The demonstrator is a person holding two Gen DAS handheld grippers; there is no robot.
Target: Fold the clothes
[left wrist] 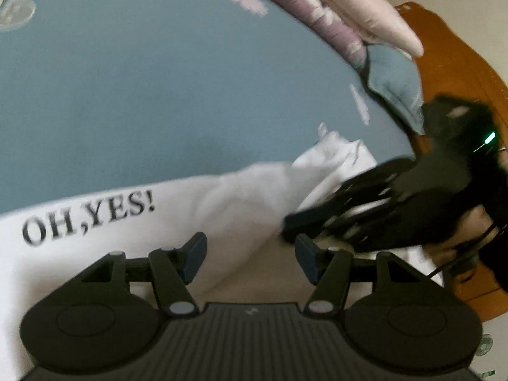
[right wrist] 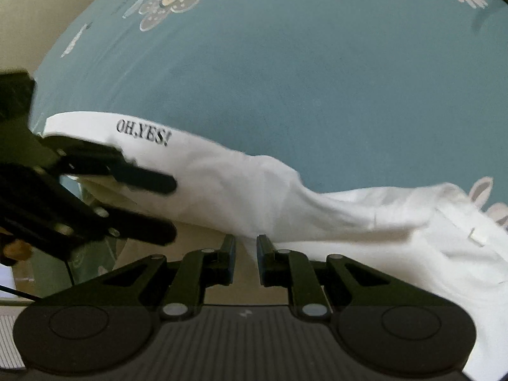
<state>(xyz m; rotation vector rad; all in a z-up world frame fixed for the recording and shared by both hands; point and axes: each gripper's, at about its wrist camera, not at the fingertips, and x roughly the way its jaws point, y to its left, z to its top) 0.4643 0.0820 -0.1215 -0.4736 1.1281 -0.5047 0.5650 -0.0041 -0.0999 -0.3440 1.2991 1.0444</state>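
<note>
A white shirt (left wrist: 247, 197) printed "OH,YES!" (left wrist: 89, 219) lies along the near edge of a bed (left wrist: 158, 89) covered in a blue sheet with pale flower prints. The shirt is rumpled: one end lies flat with the lettering up, the middle rises in a fold, and the far end bunches into a crumpled heap. Part of the cloth hangs past the bed's edge toward the cameras.

The left tool (left wrist: 250, 254) is released, its jaws spread wide with nothing between them, poised just above the shirt's lower edge. In the right wrist view it comes in from the left side, blurred, its fingers parted over the cloth near the lettering.

The right tool (right wrist: 246, 254) has its jaws drawn close with only a narrow gap; the shirt's hem sits right at the tips, but I cannot tell whether any cloth is pinched. In the left wrist view it is a dark blur (left wrist: 365, 209) over the shirt.

At the far side of the bed lie a purple pillow (left wrist: 304, 9), a pink one (left wrist: 365, 6) and a small blue cushion (left wrist: 397, 79). A brown wooden surface (left wrist: 451, 60) stands beyond the bed.
</note>
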